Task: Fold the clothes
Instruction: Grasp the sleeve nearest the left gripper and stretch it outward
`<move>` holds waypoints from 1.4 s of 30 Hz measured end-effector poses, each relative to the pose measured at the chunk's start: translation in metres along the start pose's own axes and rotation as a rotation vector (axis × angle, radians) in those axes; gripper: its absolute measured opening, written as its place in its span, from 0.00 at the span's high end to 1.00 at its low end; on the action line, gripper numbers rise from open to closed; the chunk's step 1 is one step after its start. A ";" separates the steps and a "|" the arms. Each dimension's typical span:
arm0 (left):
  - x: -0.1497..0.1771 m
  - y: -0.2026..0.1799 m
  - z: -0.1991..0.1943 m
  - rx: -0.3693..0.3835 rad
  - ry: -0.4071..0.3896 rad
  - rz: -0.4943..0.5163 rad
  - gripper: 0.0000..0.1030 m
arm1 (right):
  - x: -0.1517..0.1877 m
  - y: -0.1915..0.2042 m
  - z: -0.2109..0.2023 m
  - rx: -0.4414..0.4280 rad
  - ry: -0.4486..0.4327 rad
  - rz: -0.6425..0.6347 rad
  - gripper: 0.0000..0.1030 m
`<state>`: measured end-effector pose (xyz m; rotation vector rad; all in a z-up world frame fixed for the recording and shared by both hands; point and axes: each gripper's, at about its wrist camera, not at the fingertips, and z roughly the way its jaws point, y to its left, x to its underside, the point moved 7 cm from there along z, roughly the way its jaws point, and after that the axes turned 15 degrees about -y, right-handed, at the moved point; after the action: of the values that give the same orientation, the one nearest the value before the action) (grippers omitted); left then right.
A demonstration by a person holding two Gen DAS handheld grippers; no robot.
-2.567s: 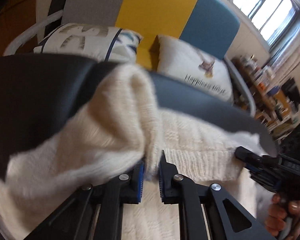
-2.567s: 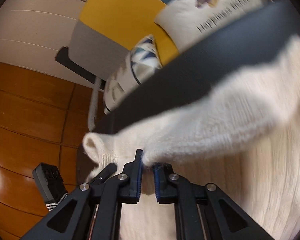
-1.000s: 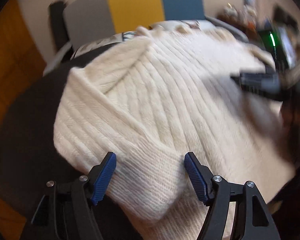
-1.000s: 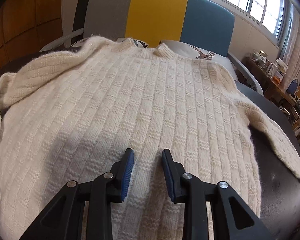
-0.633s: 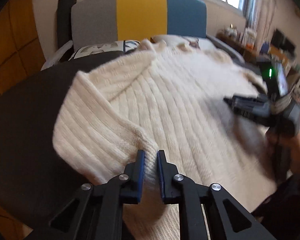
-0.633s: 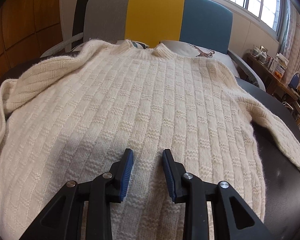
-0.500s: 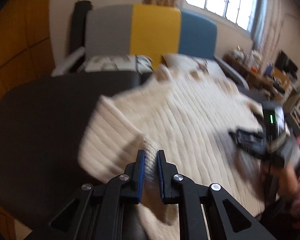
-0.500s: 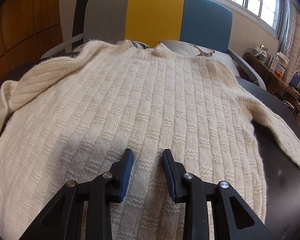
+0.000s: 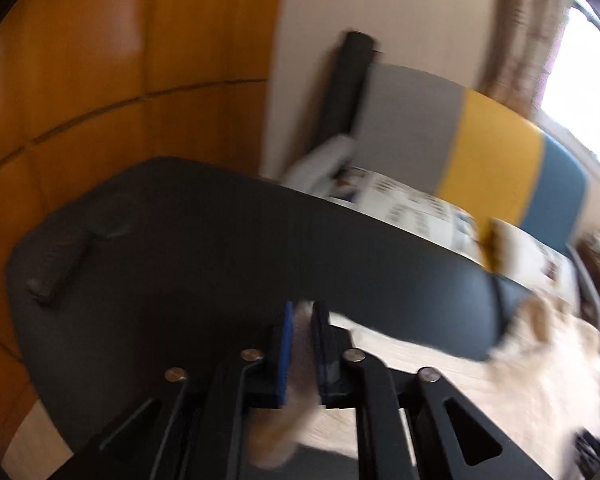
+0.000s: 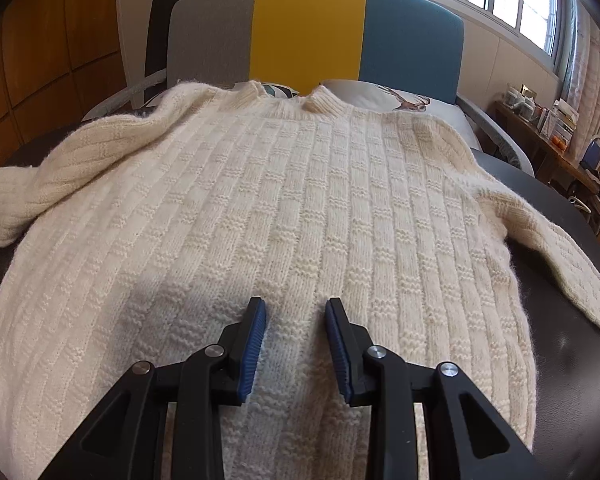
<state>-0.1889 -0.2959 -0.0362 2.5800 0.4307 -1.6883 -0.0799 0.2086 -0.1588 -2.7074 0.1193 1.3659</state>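
A cream sweater [image 10: 300,208] lies flat on a dark counter [image 10: 572,360].

The right claw [image 10: 296,336] is partly open and holds nothing. It hangs just over the lower middle of the sweater. The sweater's neck points to a chair [image 10: 312,28] with gray, yellow and blue stripes. One sleeve [image 10: 560,256] lies out to the right, and the other sleeve [image 10: 24,196] is bunched up on the left. The left claw [image 9: 300,344] is pinched tight on a bit of the sweater [image 9: 540,376]. That view is blurry.
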 end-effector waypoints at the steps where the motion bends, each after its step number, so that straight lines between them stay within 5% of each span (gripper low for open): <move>1: -0.003 0.014 0.005 -0.037 -0.012 -0.015 0.97 | 0.000 0.000 0.000 0.002 0.000 -0.002 0.70; 3: -0.005 0.037 0.015 -0.086 -0.019 -0.036 0.97 | 0.000 0.000 0.000 0.004 0.000 -0.004 0.70; 10: 0.032 0.041 0.041 0.014 0.144 -0.006 0.95 | 0.001 0.000 0.000 0.007 -0.002 -0.006 0.70; 12: 0.050 0.020 0.043 0.081 0.201 0.046 0.88 | 0.001 0.000 0.000 0.009 -0.002 -0.009 0.69; 16: 0.073 0.004 0.056 0.051 0.244 0.119 0.30 | 0.001 0.001 0.000 0.010 -0.002 -0.008 0.69; 22: 0.102 -0.012 0.072 0.018 0.285 0.296 0.24 | 0.001 0.000 0.000 0.010 -0.003 -0.010 0.69; 24: 0.112 -0.015 0.072 0.023 0.269 0.344 0.25 | 0.001 -0.001 0.000 0.010 -0.003 -0.009 0.69; 26: 0.118 -0.025 0.067 0.083 0.249 0.347 0.69 | 0.001 0.000 0.000 0.011 -0.003 -0.009 0.69; 28: 0.120 -0.040 0.062 0.094 0.230 0.424 0.92 | 0.001 0.000 0.000 0.011 -0.003 -0.010 0.69; 31: 0.114 -0.056 0.052 0.108 0.184 0.487 0.94 | 0.001 -0.001 0.000 0.012 -0.003 -0.012 0.69; 38: 0.035 -0.028 0.048 0.028 0.002 0.276 0.94 | 0.000 -0.001 0.001 0.006 -0.003 -0.003 0.69; 42: 0.016 0.011 0.064 -0.069 0.011 0.206 0.94 | 0.000 -0.001 0.001 0.005 -0.003 -0.001 0.69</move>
<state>-0.2369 -0.3144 -0.0787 2.4883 0.2094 -1.5635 -0.0807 0.2102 -0.1598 -2.7006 0.1214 1.3674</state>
